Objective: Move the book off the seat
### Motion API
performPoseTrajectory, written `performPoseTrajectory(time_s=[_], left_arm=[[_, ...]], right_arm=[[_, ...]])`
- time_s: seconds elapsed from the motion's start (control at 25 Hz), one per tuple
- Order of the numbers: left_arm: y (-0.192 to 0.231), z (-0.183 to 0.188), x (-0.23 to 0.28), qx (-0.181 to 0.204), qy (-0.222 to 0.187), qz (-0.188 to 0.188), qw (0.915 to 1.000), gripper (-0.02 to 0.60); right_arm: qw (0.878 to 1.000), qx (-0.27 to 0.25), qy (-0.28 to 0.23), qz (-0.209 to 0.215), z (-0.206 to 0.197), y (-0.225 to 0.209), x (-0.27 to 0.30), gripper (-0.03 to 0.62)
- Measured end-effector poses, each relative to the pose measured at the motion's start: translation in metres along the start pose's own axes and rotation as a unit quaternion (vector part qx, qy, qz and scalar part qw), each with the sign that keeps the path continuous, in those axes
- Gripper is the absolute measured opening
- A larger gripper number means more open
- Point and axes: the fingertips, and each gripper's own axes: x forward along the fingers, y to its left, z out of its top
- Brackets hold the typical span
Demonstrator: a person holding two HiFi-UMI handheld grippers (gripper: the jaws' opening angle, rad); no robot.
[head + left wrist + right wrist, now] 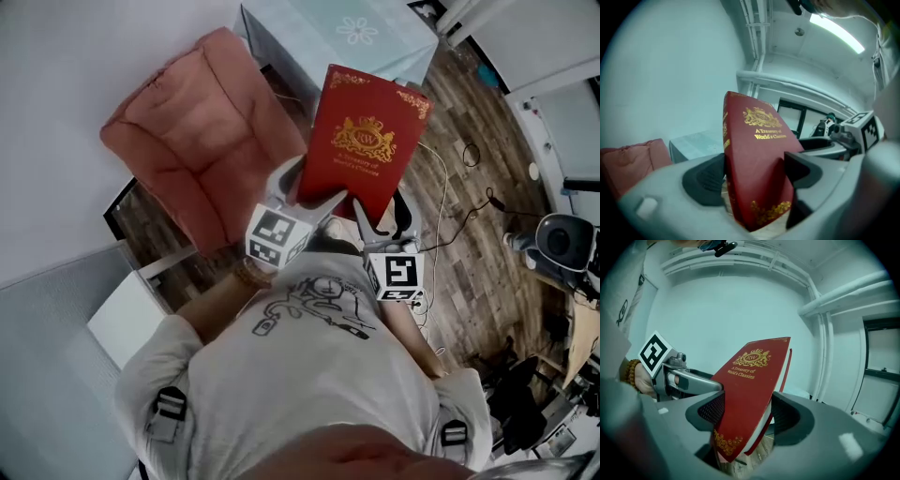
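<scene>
Your left tongs (317, 195) and right tongs (375, 220) both clamp the book (367, 131) at its near end. Its long axis runs straight ahead, and the seat (197, 141) lies off left, apart.

R gripper (749, 414) pinches the red book (752, 376) w/ both jaws. Book leans right. L gripper (699, 383) meets the book's left side.

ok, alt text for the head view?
A red book with a gold crest is held up in front of the person, clamped at its lower edge by the left gripper and the right gripper. A pink armchair stands to its left on a wood floor.
</scene>
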Motion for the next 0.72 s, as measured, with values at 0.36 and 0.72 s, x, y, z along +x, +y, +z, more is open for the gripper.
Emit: performPoseTrajectory(time_s=[0.36,0.72], left_arm=[[-0.107,0.015,0.068,0.024,0.007,-0.029,0.9993,0.391],[-0.159,0.016,0.100,0.031,0.012,-0.039,0.9987,0.391]], right_arm=[[0.999,0.018,-0.023,-0.032,-0.013,-0.096,-0.081,0.316],[0.998,0.027,-0.033,-0.039,-0.024,-0.141,-0.121,0.316]])
